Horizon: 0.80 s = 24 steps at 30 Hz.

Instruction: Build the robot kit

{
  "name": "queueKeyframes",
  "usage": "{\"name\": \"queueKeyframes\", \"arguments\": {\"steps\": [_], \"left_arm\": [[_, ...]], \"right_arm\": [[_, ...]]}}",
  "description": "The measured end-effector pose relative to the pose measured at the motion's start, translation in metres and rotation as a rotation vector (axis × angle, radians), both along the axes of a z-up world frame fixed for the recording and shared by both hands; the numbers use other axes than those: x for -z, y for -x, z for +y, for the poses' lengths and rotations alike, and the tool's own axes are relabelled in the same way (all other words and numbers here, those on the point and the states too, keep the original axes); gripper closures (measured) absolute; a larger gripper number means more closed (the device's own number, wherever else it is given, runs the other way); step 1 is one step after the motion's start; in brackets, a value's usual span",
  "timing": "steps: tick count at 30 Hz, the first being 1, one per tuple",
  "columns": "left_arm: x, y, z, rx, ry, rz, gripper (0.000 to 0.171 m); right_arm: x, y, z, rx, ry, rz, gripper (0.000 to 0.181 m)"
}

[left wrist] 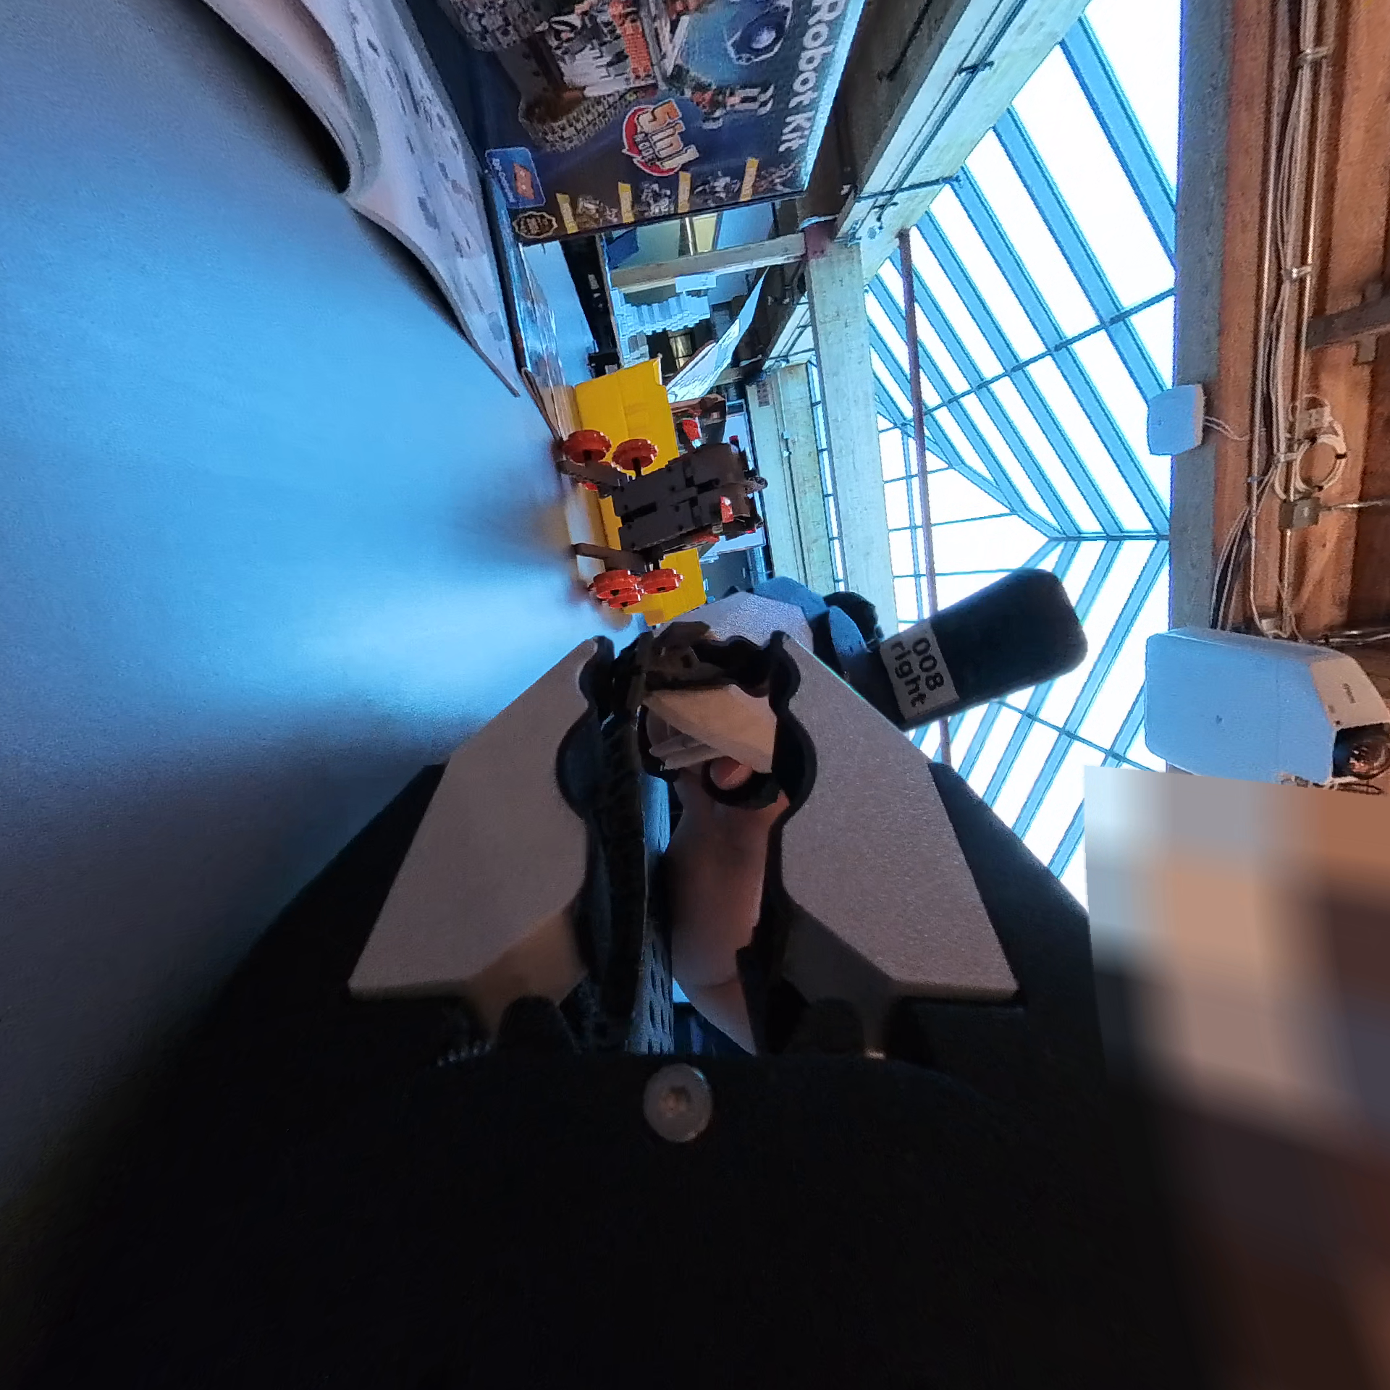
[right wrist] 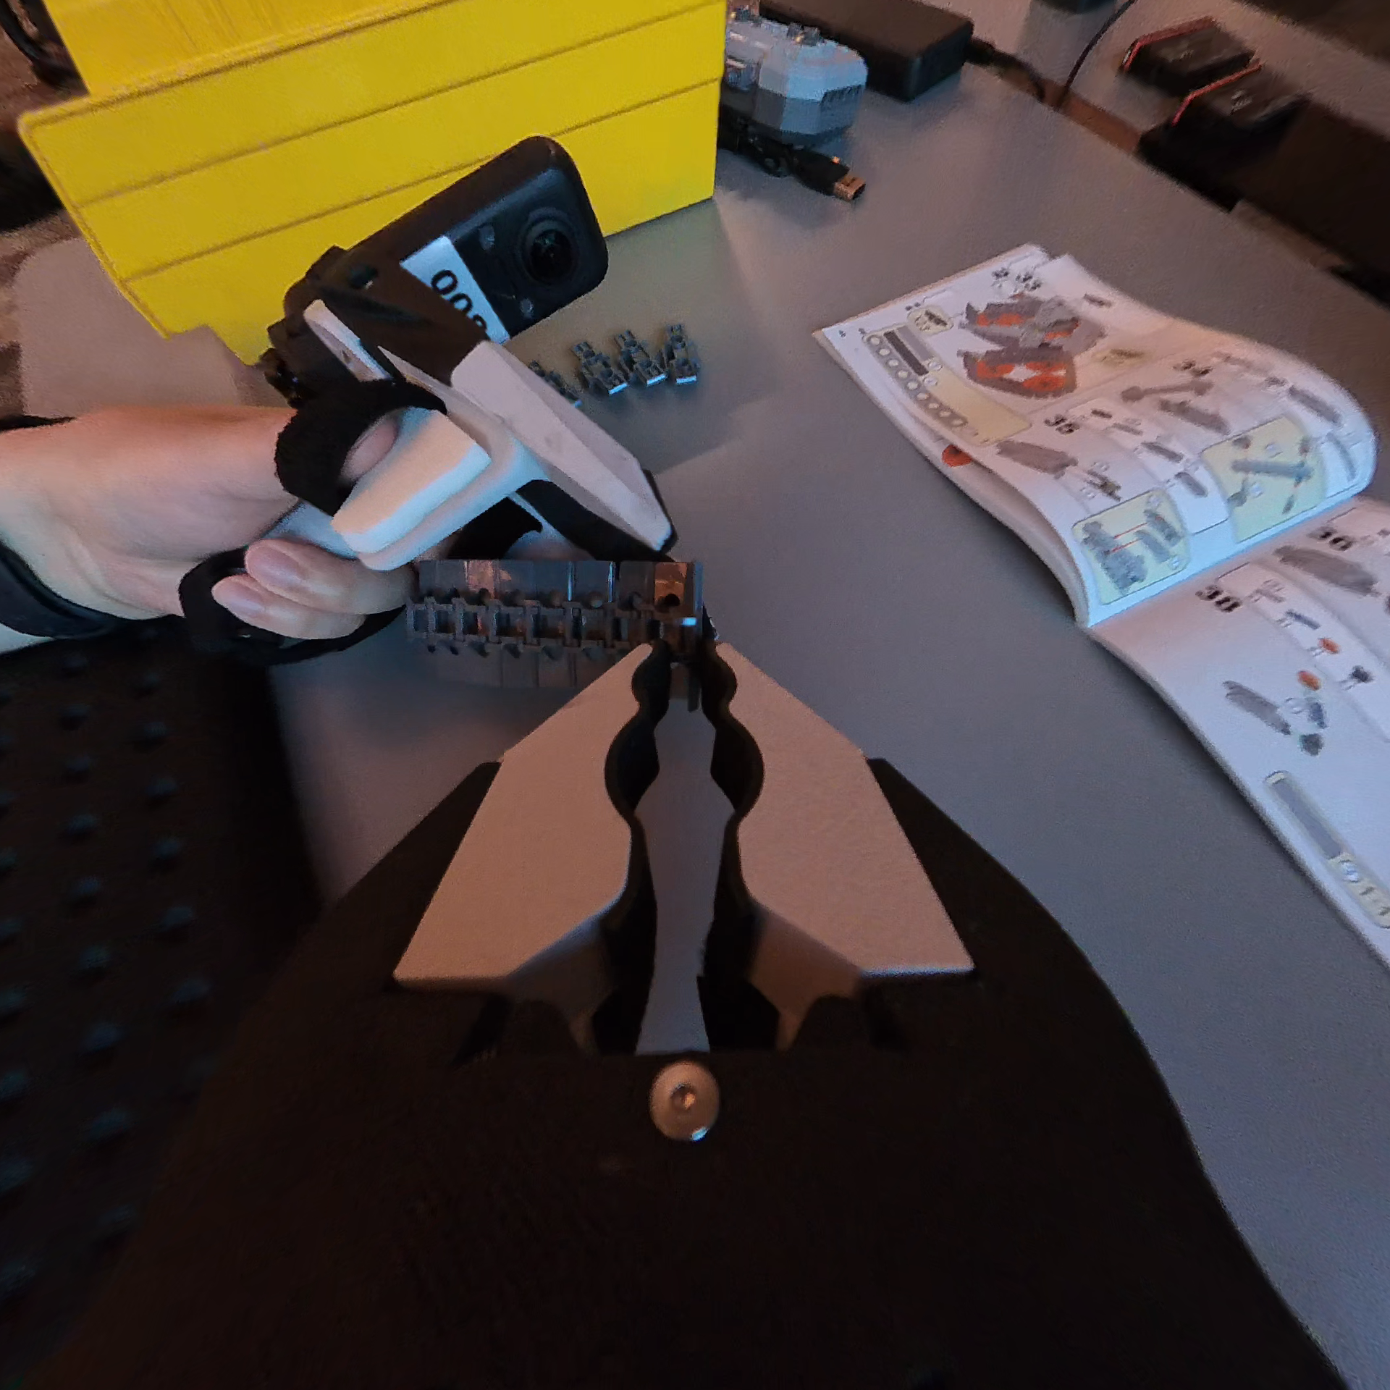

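My left gripper (left wrist: 688,650) is shut on a dark grey toy track chain (left wrist: 626,790) that runs back between its fingers. In the right wrist view a hand holds the left gripper (right wrist: 662,538), with the chain (right wrist: 541,613) stretched sideways just under its tips above the grey table (right wrist: 902,752). My right gripper (right wrist: 684,666) is shut on a small track link (right wrist: 681,632) at the chain's right end. The right gripper's white finger (left wrist: 714,722) and black camera body (left wrist: 978,647) show just past the left gripper's tips.
Several loose track links (right wrist: 639,361) lie in front of a yellow box (right wrist: 376,150). An open instruction booklet (right wrist: 1128,466) lies to the right. A grey brick module with a cable (right wrist: 797,75) sits at the back. A black studded board (right wrist: 113,865) is on the left. A brick robot with orange wheels (left wrist: 677,504) and a kit box (left wrist: 662,113) stand farther off. My left and right fingertips are right by each other.
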State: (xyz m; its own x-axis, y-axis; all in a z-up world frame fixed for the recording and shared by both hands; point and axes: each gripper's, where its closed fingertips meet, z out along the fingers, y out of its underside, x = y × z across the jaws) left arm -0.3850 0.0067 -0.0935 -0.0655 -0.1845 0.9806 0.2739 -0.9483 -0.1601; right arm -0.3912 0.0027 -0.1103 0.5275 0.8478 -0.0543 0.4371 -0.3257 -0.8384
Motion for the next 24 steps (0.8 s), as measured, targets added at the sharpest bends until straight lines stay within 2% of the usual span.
{"name": "queueKeyframes", "arguments": {"steps": [8,15,24], "left_arm": [[-0.001,-0.001,-0.001,0.000,-0.014,0.002,0.121],[0.006,-0.003,-0.003,0.011,-0.011,0.048,0.119],[0.009,-0.003,-0.001,0.004,0.010,0.056,0.117]], "right_arm": [[0.000,-0.001,0.005,0.018,-0.188,-0.131,0.176],[0.007,-0.001,0.003,-0.006,-0.149,-0.128,0.176],[0.014,-0.001,0.002,-0.042,-0.207,-0.237,0.176]]}}
